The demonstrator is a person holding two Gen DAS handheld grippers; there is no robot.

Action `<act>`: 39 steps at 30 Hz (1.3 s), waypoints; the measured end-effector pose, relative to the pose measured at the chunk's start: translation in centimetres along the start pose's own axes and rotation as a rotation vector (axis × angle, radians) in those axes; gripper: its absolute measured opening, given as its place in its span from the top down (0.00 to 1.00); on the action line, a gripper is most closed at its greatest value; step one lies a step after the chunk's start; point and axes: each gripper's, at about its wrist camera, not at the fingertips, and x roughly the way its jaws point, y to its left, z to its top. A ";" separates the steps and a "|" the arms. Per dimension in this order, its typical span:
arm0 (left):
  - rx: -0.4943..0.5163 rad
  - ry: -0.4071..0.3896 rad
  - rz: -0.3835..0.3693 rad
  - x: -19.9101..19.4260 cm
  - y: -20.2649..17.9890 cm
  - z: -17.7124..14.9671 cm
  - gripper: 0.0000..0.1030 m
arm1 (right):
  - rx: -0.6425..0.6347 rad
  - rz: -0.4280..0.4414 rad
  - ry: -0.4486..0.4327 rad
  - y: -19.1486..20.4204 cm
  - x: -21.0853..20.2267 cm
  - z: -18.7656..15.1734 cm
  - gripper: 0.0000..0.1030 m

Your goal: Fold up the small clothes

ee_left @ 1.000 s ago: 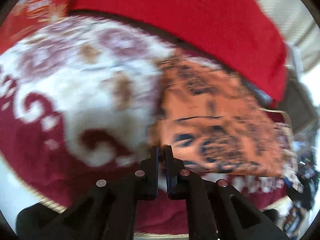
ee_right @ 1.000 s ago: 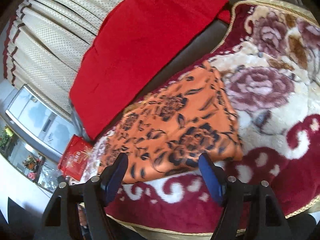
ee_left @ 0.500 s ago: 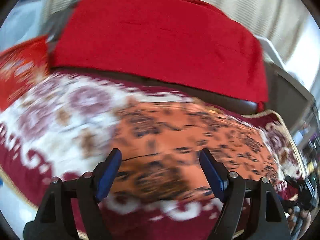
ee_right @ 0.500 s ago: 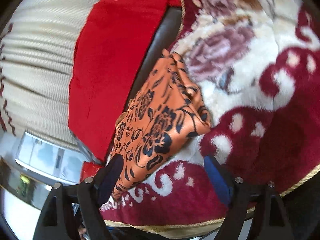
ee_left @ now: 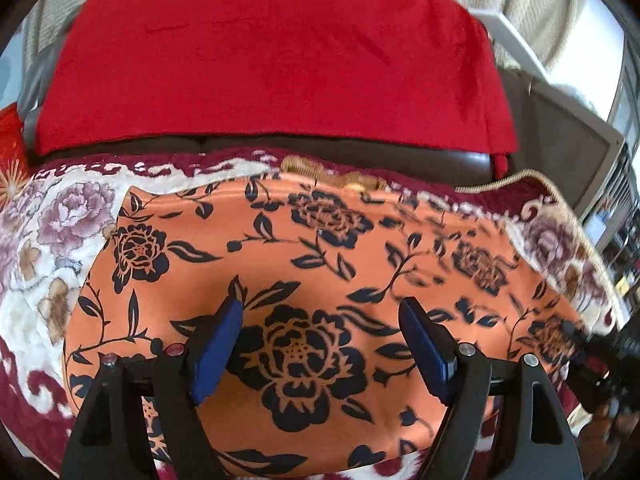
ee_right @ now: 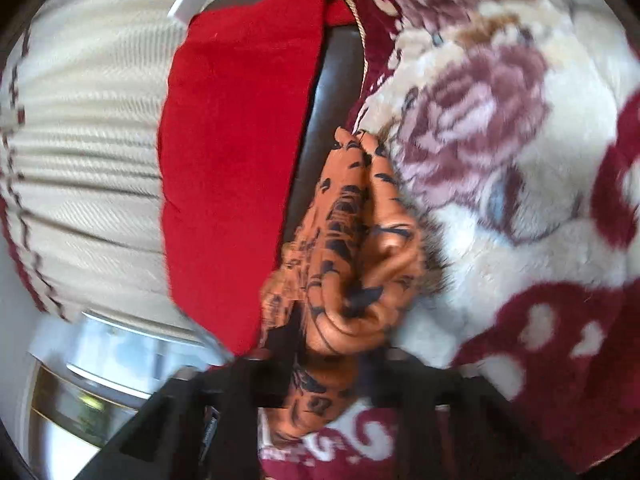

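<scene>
An orange cloth [ee_left: 320, 264] with black flowers lies spread on the flowered blanket [ee_left: 60, 240] that covers the sofa seat, its long axis running along the seat from left to right, its far edge close to the blanket's back edge under the red throw [ee_left: 272, 64] on the backrest. The left gripper [ee_left: 320, 344] hovers just above the cloth's near middle, jaws wide apart, blue pads [ee_left: 218, 350] straddling the big central flower and gripping nothing. The right gripper [ee_right: 320, 364] is at the cloth's right end; in its own view a bunch of orange fabric [ee_right: 352, 240] rises out from between the fingers, gathered and creased, so the jaws look clamped on that end, though blur and the fabric itself hide the fingertips. From the left view the right gripper [ee_left: 600, 356] shows as a dark shape at the cloth's right corner. I judge that the fold turns on this: the held end sits to the right and the free length stretches away to the left, so the right hand is placed to carry its end across along the long axis toward the blanket's left side, while the left, nearer the middle, is placed to pin the crease or take the near edge. The smooth cloth may slip on the plush.
</scene>
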 end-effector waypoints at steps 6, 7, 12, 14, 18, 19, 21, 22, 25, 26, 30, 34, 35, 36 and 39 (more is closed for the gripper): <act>0.085 0.128 0.096 3.9 -0.4 -1.7 0.22 | -0.091 -0.198 0.027 -2.0 0.4 -1.0 0.88; 0.109 0.108 0.111 4.1 -0.6 -2.0 0.22 | -0.062 -0.186 0.044 -3.2 0.5 -1.2 0.90; 0.134 0.102 0.116 4.1 -0.8 -2.1 0.20 | 0.019 -0.072 0.043 -4.6 -1.5 -0.4 0.74; 0.137 0.101 0.108 4.1 -0.8 -2.1 0.20 | 0.000 -0.085 0.024 -4.3 -2.8 0.2 0.60; 0.125 0.098 0.096 4.2 -0.5 -2.1 0.20 | -0.102 -0.087 -0.018 -1.5 -3.9 3.4 0.28; 0.120 0.100 0.092 4.0 -0.5 -2.1 0.20 | -0.128 -0.084 -0.006 -0.7 -3.3 4.2 0.28; 0.106 0.105 0.079 4.1 -0.4 -1.9 0.19 | -0.197 -0.065 0.058 1.3 -0.8 6.1 0.28; 0.101 0.107 0.075 4.0 -0.4 -1.9 0.19 | -0.215 -0.077 0.092 1.9 0.9 7.3 0.28; 0.084 0.111 0.055 4.0 0.0 -1.8 0.19 | -0.236 -0.154 0.217 2.5 7.0 10.1 0.28; 0.078 0.112 0.046 3.9 0.1 -1.7 0.19 | -0.229 -0.181 0.237 2.2 8.4 10.5 0.30; 0.062 0.116 0.012 3.9 0.5 -1.6 0.19 | -0.284 -0.243 0.284 2.7 10.5 10.8 0.85; 0.062 0.111 -0.006 3.2 0.4 -1.1 0.19 | -0.130 -0.225 0.227 -0.8 9.3 11.3 0.85; 0.049 0.091 -0.027 2.4 0.7 -0.8 0.19 | -0.135 -0.217 0.214 -0.6 9.1 11.1 0.81; 0.031 0.064 -0.033 1.4 1.1 -0.5 0.19 | -0.140 -0.222 0.200 -0.2 8.5 10.8 0.81; -0.011 0.025 -0.020 -0.4 2.3 -0.1 0.19 | -0.157 -0.254 0.146 1.4 6.0 10.3 0.80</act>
